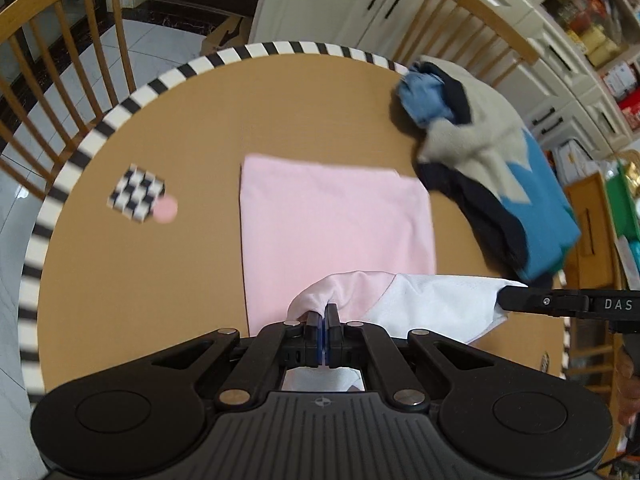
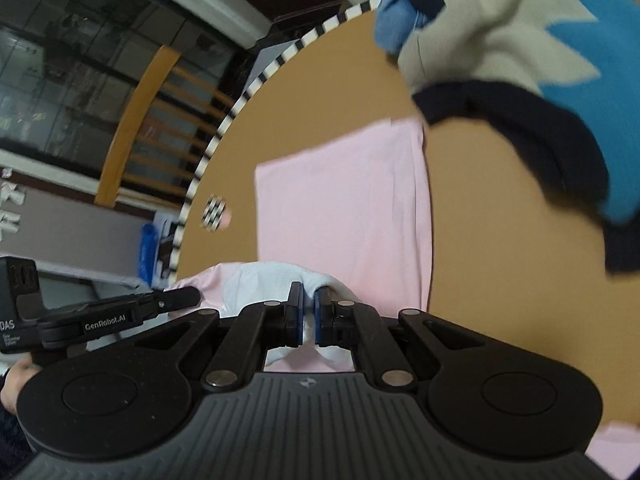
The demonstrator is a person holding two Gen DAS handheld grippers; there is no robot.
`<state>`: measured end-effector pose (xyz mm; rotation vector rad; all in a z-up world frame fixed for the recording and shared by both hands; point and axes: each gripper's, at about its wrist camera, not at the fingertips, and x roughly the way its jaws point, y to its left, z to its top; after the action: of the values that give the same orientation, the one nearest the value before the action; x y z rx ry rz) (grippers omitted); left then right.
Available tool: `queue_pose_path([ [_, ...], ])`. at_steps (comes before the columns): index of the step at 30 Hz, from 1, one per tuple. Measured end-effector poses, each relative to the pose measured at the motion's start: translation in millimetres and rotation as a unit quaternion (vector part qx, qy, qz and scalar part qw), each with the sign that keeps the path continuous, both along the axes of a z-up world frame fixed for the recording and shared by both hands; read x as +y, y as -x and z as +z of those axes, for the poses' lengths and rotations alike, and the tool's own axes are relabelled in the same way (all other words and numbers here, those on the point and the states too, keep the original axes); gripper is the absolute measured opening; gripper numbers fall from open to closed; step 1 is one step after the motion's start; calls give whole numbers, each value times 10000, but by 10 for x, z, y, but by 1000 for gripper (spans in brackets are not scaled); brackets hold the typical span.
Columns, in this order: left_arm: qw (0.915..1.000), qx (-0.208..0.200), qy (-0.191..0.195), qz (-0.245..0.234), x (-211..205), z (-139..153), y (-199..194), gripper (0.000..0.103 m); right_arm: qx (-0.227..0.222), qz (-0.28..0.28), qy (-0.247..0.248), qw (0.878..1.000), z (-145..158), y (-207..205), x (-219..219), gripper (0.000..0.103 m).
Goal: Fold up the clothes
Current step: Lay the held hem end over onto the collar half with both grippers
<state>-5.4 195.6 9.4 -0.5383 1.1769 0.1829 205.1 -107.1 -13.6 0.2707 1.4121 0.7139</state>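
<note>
Pink shirt (image 1: 336, 220) lies flat mid-table, its near hem lifted off the table (image 1: 200, 120) toward the near edge. Going left to right: a checkered tag (image 1: 137, 193) sits by the left rim; our left gripper (image 1: 324, 314) is pinched tight on the hem's left part; our right gripper (image 2: 308, 300) pinches the hem's right part, white lining showing; a pile (image 1: 492, 160) of unfolded clothes crowds the right edge. We judge the fold could skew if one hand leads, since the hem sags between us. Thin cloth could slip from a pinch, or the hem's right part could snag the pile.
</note>
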Motion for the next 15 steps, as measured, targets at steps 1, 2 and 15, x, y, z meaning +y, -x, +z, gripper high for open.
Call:
queue_pose_path([
  [1,10000,38,8,35,65,-59,-105,1,5,-55,52,10000,-53,-100,42,5],
  [2,9999,92,59,82,129,-126,-202,1,8,-111,110,9999,-108,-196,79,5],
  [15,9976,617,173,260,475,-844,-931,1,406,-535,562,9962,-773,-818,364,5],
])
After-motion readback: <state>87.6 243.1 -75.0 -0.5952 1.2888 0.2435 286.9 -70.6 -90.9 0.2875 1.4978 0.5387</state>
